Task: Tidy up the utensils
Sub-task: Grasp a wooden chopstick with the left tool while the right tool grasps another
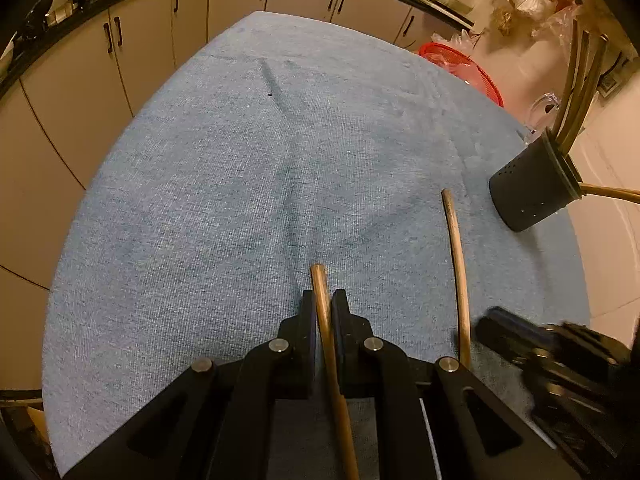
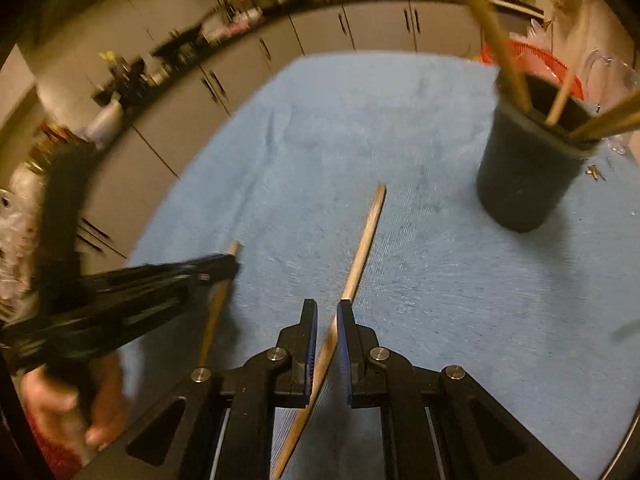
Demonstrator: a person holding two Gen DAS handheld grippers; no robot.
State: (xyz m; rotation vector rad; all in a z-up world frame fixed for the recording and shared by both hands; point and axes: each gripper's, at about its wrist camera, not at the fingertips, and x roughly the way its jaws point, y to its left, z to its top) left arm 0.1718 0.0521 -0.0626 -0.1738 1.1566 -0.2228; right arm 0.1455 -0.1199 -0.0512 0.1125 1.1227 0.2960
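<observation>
My left gripper (image 1: 324,300) is shut on a wooden chopstick (image 1: 319,280), low over the blue cloth (image 1: 240,160). A second chopstick (image 1: 456,248) lies flat on the cloth to its right. My right gripper (image 1: 486,320), blurred, hovers just beside and above that stick. In the right wrist view the right gripper (image 2: 327,308) has its jaws nearly together, and the lying chopstick (image 2: 368,232) shows through the narrow gap, not gripped. The left gripper (image 2: 234,264) is at the left, held by a hand (image 2: 60,412). A black holder (image 1: 528,188) (image 2: 520,168) with several chopsticks stands at the right.
A red basket (image 1: 460,64) and a clear jug (image 1: 544,112) sit past the table's far right edge. Grey cabinets (image 1: 120,60) run behind the table. Small metal bits (image 2: 596,172) lie on the cloth right of the holder.
</observation>
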